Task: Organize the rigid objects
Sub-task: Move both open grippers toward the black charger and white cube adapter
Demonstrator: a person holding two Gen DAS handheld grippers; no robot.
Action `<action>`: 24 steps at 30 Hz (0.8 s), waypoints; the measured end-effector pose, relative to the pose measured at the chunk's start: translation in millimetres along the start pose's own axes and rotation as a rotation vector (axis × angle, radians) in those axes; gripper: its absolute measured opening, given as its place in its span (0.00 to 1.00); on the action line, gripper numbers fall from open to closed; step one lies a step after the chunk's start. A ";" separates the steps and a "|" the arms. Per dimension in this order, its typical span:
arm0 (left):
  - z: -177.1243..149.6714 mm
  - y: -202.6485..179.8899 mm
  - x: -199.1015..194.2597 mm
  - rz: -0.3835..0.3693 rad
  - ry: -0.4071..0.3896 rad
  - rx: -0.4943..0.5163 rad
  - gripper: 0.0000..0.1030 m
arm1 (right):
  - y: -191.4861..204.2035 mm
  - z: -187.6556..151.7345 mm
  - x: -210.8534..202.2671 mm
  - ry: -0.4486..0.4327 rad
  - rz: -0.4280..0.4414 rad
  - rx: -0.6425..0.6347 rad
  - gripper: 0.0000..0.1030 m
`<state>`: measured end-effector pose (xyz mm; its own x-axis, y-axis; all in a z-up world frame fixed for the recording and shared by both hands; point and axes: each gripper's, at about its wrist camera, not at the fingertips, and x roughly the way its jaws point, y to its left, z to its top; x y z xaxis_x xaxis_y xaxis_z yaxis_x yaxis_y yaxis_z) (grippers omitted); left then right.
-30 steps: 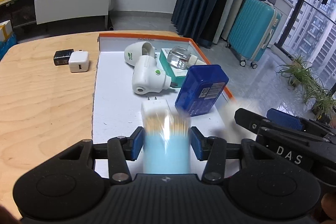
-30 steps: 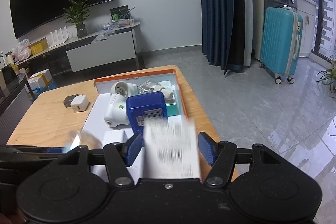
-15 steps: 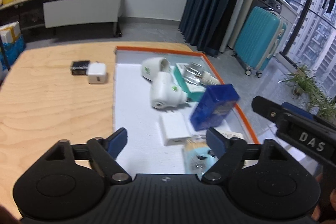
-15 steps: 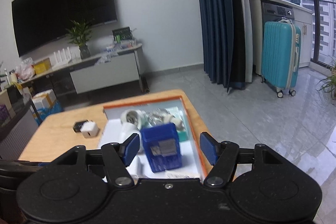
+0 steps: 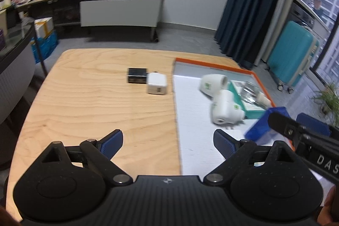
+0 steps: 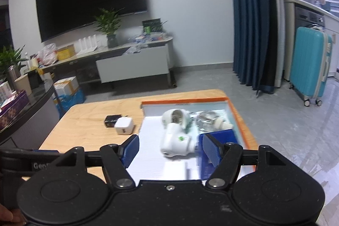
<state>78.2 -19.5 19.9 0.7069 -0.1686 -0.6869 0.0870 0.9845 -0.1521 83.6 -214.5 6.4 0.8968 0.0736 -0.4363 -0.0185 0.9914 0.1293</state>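
Both grippers have drawn back and up from the tray since the earlier frames, when the left one clamped a pale blue cylinder and the right one a white box; both jaws have just been opening and now stand apart with nothing between them.

Largest in view is the wooden surface [image 5: 89, 111], rounded at its corners. On its right part lies the orange-rimmed tray [image 5: 214, 65] with a white floor. Inside the tray, a teal flat box [image 5: 252, 107] lies against the far right rim, with a clear glass bulb [image 5: 252, 92] on top of it. A blue box [image 6: 220, 137] stands just ahead of the right gripper [image 6: 170, 150], partly behind its right pad. Two white plug-in devices [image 5: 224, 107] lie touching each other in the tray's middle, beyond and to the right of the left gripper [image 5: 168, 141]. A flat white box [image 6: 175, 171] shows low between the right jaws, lying on the tray floor. Outside the tray, well ahead of the left jaws, a white charger cube [image 5: 157, 86] touches a black adapter [image 5: 137, 75] on the bare wood.
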 end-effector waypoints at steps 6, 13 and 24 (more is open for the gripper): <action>8.9 20.9 1.8 0.034 -0.005 -0.032 0.92 | 20.2 3.4 13.4 0.028 0.040 -0.027 0.78; 14.9 41.2 6.3 0.056 -0.009 -0.067 0.92 | 43.9 7.4 28.3 0.056 0.071 -0.061 0.78; 22.6 66.4 12.0 0.080 -0.015 -0.096 0.92 | 67.9 11.7 53.3 0.088 0.091 -0.073 0.78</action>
<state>108.3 44.9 17.6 0.7192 -0.0885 -0.6891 -0.0370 0.9856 -0.1652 135.4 -144.5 2.3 0.8475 0.1699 -0.5029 -0.1331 0.9851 0.1085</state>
